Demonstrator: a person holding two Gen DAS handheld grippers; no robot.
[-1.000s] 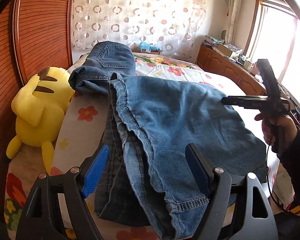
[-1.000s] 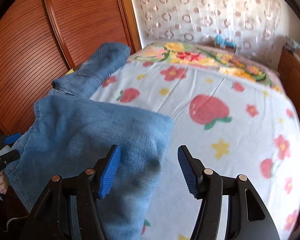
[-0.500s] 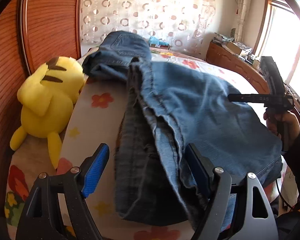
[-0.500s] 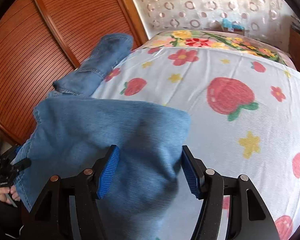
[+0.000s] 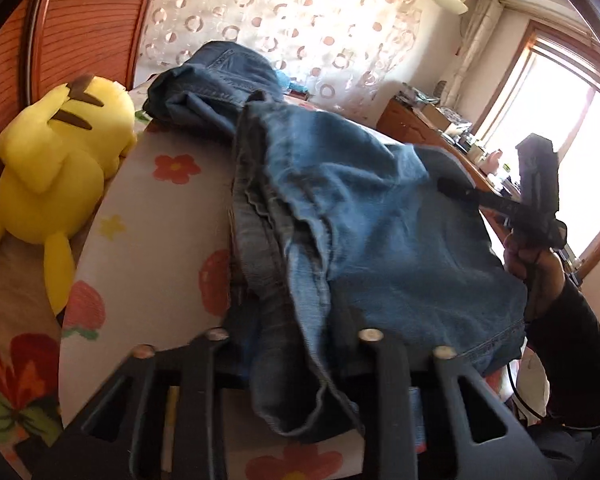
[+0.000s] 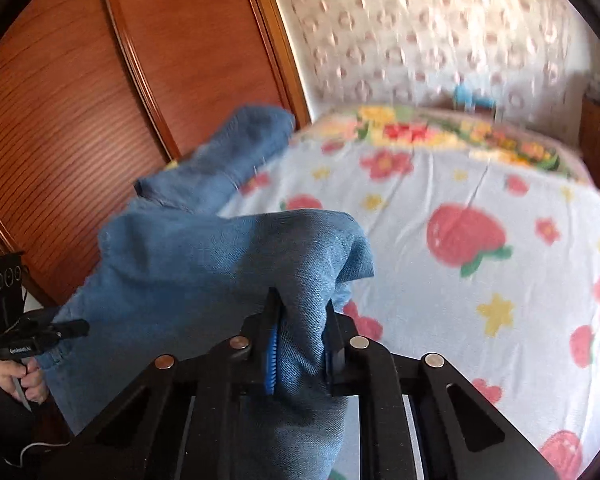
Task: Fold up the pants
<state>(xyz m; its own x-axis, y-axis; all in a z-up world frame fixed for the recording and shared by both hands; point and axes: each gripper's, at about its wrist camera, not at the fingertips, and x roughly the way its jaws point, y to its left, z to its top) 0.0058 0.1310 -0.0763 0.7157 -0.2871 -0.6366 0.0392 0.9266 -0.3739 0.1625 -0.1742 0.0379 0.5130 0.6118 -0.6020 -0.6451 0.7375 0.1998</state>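
Pants (image 6: 204,272) are lying bunched on the bed (image 6: 480,208), both tongs having just been closing on the denim. Right tongs (image 6: 300,344) are pinching a raised fold between blue pads. Left tongs (image 5: 284,344) are gripping the hem edge, though cloth is hiding their pads. A hand (image 5: 534,268) is holding the right tool from below, angled down toward the bed. Beyond the pants, a yellow plush toy (image 5: 56,184) is leaning at the bed's edge by the wooden wardrobe (image 6: 100,80); a patterned curtain (image 5: 280,12) is hanging behind the bed.
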